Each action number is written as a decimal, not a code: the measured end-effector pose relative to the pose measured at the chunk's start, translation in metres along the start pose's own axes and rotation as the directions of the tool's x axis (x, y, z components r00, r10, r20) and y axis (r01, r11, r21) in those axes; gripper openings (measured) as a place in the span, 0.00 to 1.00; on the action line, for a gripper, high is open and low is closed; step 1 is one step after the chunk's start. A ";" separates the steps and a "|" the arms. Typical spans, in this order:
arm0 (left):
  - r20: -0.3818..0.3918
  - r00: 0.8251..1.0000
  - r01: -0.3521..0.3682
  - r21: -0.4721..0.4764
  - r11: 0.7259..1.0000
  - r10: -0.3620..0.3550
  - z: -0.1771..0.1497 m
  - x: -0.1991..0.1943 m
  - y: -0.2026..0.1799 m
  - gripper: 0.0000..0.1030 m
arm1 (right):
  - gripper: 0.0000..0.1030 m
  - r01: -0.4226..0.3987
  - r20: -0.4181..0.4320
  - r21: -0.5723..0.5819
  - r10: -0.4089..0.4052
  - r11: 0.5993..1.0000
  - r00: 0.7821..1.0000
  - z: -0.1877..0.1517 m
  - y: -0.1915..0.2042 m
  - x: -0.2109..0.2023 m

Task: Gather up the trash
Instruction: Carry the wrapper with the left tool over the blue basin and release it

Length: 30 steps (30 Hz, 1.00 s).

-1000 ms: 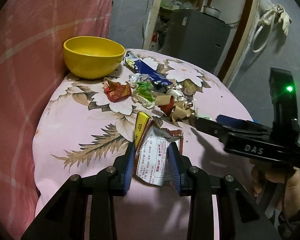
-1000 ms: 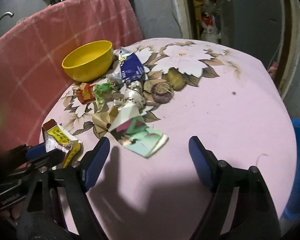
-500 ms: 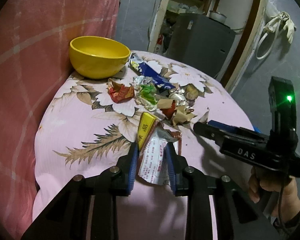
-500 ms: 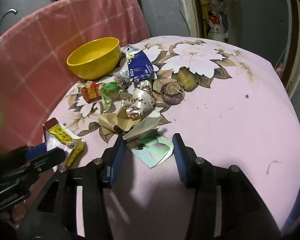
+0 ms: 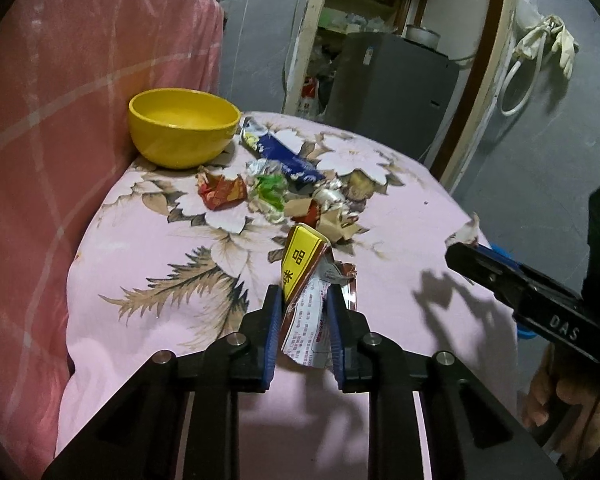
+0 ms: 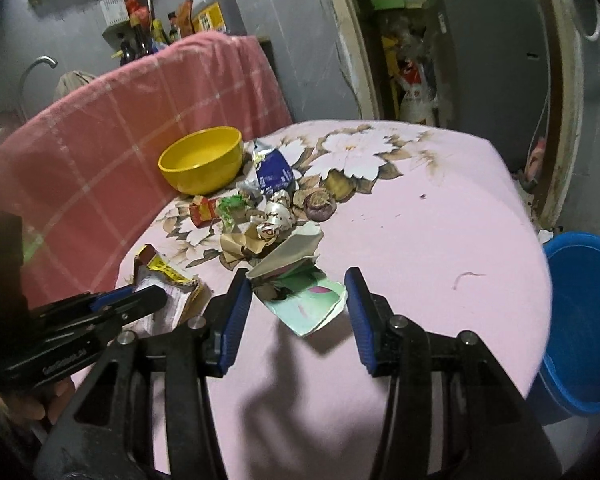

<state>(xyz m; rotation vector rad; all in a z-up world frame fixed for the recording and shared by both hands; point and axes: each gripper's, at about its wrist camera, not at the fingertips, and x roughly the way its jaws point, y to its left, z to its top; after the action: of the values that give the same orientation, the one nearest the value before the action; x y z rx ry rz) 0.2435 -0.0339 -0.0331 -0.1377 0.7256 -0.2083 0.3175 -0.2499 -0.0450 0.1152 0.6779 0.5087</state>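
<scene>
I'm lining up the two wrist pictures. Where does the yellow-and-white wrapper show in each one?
Left wrist: yellow-and-white wrapper at lower centre, between the left gripper fingers.
Right wrist: the same wrapper at lower left, at that gripper's tip.
Shared landmark: yellow bowl.

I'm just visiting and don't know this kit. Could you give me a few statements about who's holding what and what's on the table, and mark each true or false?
1. The left gripper is shut on the yellow-labelled wrapper. True.
2. The right gripper grips the pale green packet. False: its jaws stand open on either side of it.
3. The yellow bowl holds wrappers. False: none show inside it.
4. A blue bucket stands beside the table. True.
</scene>
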 end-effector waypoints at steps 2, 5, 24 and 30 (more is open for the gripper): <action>0.036 0.999 0.011 0.002 1.000 -0.011 0.004 -0.006 -0.006 0.18 | 0.55 0.014 0.040 -0.011 -0.013 1.000 0.999 -0.001 0.001 -0.011; 0.096 0.995 0.038 0.013 0.999 -0.040 0.014 -0.015 -0.020 0.18 | 0.55 0.046 0.116 -0.030 -0.043 0.998 0.992 0.001 0.001 -0.032; 0.147 0.904 0.365 0.225 0.903 -0.402 0.097 0.032 -0.210 0.19 | 0.57 0.388 0.425 0.182 -0.428 0.903 0.798 0.027 -0.111 -0.176; 0.001 0.914 0.396 0.221 0.891 -0.406 0.099 0.089 -0.255 0.19 | 0.57 0.422 0.317 0.296 -0.505 0.857 0.803 0.009 -0.172 -0.178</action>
<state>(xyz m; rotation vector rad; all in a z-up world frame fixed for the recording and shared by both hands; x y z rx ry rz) 0.3395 -0.2967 0.0331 -0.0832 0.6163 -0.6775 0.2763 -0.4860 0.0181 0.2348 0.3466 -0.0737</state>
